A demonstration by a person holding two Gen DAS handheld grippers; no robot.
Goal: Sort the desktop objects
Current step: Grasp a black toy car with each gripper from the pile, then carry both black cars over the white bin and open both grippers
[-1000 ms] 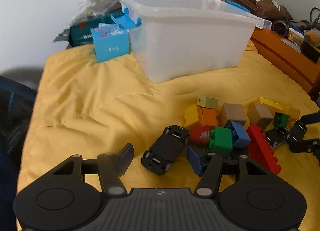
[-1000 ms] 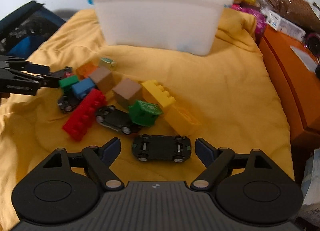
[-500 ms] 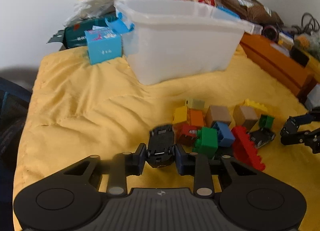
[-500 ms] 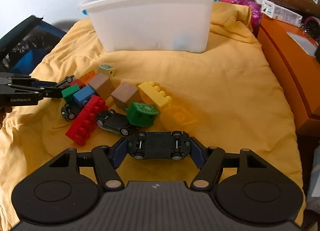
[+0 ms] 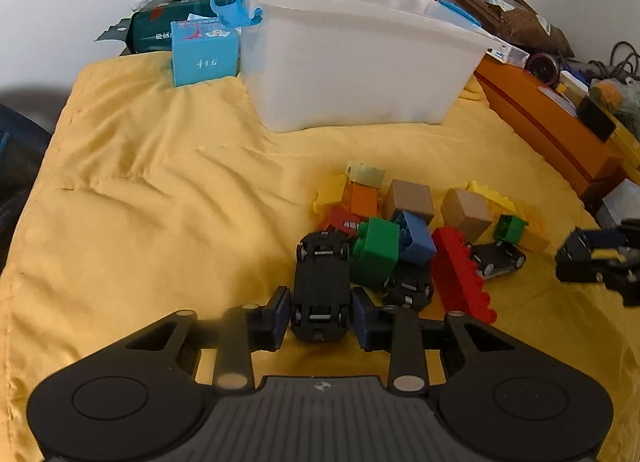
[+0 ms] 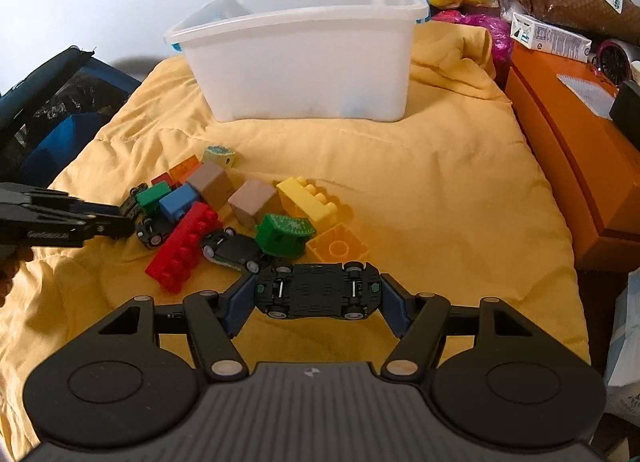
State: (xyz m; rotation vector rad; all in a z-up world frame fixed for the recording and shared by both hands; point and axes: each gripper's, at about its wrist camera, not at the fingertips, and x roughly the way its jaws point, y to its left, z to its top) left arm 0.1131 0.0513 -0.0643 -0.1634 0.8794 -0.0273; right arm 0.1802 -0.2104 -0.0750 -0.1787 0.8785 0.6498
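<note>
Yellow quilted cloth [image 5: 160, 198] covers the surface, with a white plastic bin [image 5: 360, 62] standing at its far side, ahead of both tools; snack bags and boxes crowd behind it.

Only the left wrist view shows the light blue carton [image 5: 202, 52] just left of the bin; only the right wrist view shows the bin's hollow inside and the open-topped yellow block [image 6: 337, 248] lying straight ahead of the right tool.

The left gripper [image 5: 321, 312] is clamped on a black toy car [image 5: 322, 282] lying belly-up, its length pointing forward along the fingers; just right of it sit a green block [image 5: 376, 254] and a red brick [image 5: 460, 276], with the rest of the block pile ahead and to the right.

The right gripper [image 6: 318, 296] pinches a second upturned toy car [image 6: 318, 290] end to end, crosswise between its fingers and raised off the cloth; the pile lies ahead and to its left, where the left gripper also shows, at the left edge of that view.
</note>
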